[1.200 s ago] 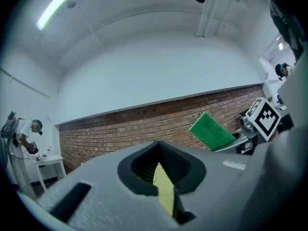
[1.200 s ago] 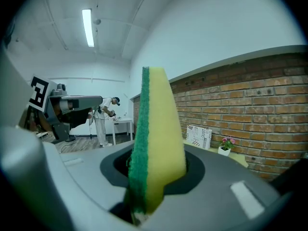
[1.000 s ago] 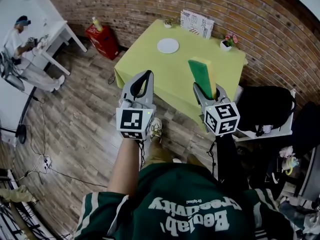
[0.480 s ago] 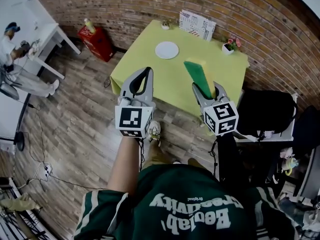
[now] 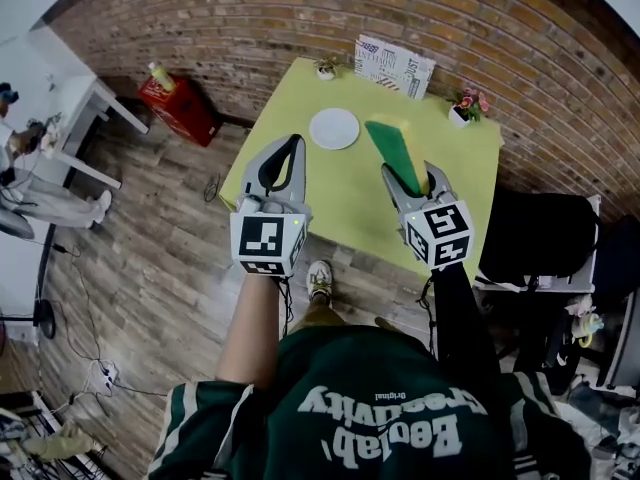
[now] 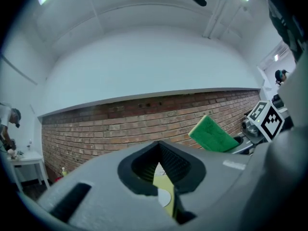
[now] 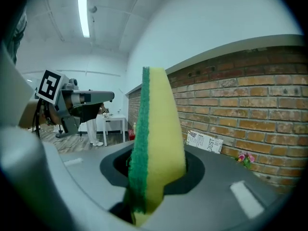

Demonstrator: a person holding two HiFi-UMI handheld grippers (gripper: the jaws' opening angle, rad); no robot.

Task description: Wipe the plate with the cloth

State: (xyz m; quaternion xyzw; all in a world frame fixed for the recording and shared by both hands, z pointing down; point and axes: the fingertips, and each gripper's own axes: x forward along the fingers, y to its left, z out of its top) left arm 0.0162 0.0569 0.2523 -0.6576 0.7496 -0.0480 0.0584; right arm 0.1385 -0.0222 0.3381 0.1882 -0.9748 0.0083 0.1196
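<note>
A standing person faces a yellow-green table (image 5: pixel 330 193). The right gripper (image 5: pixel 412 183) clamps a green-and-yellow sponge (image 5: pixel 392 153) upright, seemingly ready for wiping. The left gripper (image 5: pixel 290 148), jaws together and empty, is held level beside it. The white plate (image 5: pixel 334 128) sits on the table's far side, well apart from both.

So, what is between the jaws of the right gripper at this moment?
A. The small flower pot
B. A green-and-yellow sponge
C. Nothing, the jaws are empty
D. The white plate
B: the right gripper has its jaws closed on a green-and-yellow sponge, which stands up between them, while the white plate lies apart from it on the table.
</note>
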